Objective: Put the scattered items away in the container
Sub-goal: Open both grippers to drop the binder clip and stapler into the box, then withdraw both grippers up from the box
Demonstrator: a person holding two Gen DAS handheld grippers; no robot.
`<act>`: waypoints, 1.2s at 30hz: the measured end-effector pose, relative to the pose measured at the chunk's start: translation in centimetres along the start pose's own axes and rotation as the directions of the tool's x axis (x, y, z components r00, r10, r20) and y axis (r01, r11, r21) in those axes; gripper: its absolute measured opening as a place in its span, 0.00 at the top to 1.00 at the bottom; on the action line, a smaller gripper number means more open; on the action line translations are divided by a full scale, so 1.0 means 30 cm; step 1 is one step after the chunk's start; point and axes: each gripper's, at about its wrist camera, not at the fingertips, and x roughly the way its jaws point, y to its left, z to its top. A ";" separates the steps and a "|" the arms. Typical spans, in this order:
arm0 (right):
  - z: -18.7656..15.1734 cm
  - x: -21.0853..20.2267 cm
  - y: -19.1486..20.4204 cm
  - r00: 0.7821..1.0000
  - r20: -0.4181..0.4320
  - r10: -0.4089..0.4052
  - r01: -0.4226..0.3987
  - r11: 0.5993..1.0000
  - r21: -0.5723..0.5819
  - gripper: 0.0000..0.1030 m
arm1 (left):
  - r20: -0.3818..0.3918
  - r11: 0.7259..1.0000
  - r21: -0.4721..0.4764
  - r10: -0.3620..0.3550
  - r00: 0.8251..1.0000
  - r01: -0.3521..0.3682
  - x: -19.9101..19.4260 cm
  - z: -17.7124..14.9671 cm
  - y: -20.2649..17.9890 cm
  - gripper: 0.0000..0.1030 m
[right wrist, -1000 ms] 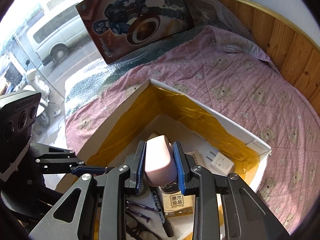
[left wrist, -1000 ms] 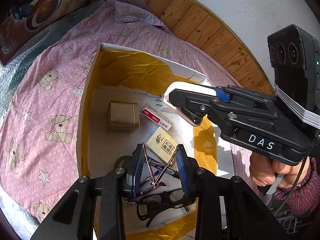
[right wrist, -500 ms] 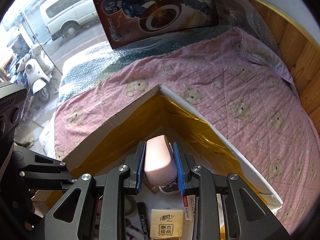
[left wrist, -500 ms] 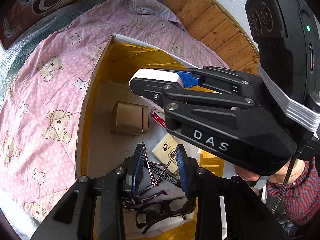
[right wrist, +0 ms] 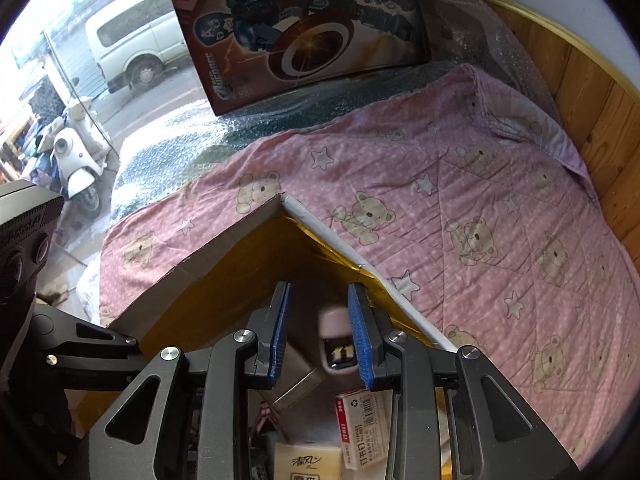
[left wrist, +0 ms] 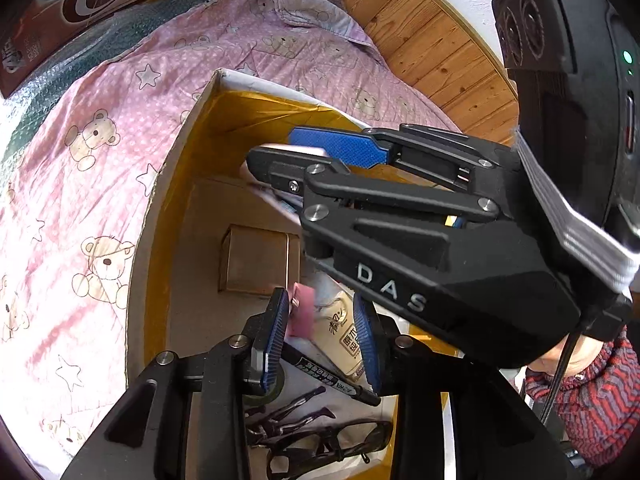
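The container is a cardboard box lined with yellow tape, its rim (left wrist: 172, 184) (right wrist: 320, 220) on a pink bear-print cover. My left gripper (left wrist: 320, 340) stands open over the box's near end. A blurred pink clip (left wrist: 302, 312) is loose beside its left finger, with nothing spanning the gap. My right gripper (right wrist: 320, 334) (left wrist: 272, 148) is open above the box's far corner. A small pink-and-white item (right wrist: 332, 320) is blurred between its spread fingers, touching neither pad.
Inside the box lie a brown carton (left wrist: 256, 260), a tissue pack (left wrist: 344, 332), a marker (left wrist: 328, 372), black glasses (left wrist: 328, 440) and a staples box (right wrist: 360, 428). A large toy box (right wrist: 304, 24) leans behind the bed. Wooden panelling (left wrist: 432, 52) runs along the right.
Both grippers have let go. The right jaws spread and the pink-and-white item slipped down from them. The wire clip left the left fingers. The right gripper moved further over the box.
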 end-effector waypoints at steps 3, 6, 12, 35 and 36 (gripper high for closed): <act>-0.018 -0.041 -0.017 1.000 0.021 -0.003 0.002 1.000 0.026 0.69 | 0.004 1.000 -0.001 0.003 1.000 -0.003 -0.002 0.000 0.003 0.64; -0.035 -0.098 -0.032 0.999 0.041 0.001 -0.004 0.998 0.060 0.69 | 0.008 1.000 0.004 0.004 1.000 -0.004 -0.014 -0.016 0.003 0.64; -0.069 -0.200 -0.053 0.997 0.070 -0.022 0.016 0.996 0.086 0.66 | 0.013 1.000 0.007 0.028 1.000 -0.028 -0.042 -0.047 -0.001 0.64; -0.385 -0.428 0.180 0.993 0.055 -0.108 0.102 0.990 0.101 0.63 | 0.273 0.937 0.181 0.243 0.931 -0.297 -0.297 -0.218 -0.183 0.63; -0.403 -0.435 0.193 0.993 0.053 -0.109 0.103 0.989 0.108 0.63 | 0.280 0.936 0.183 0.243 0.929 -0.300 -0.307 -0.227 -0.188 0.63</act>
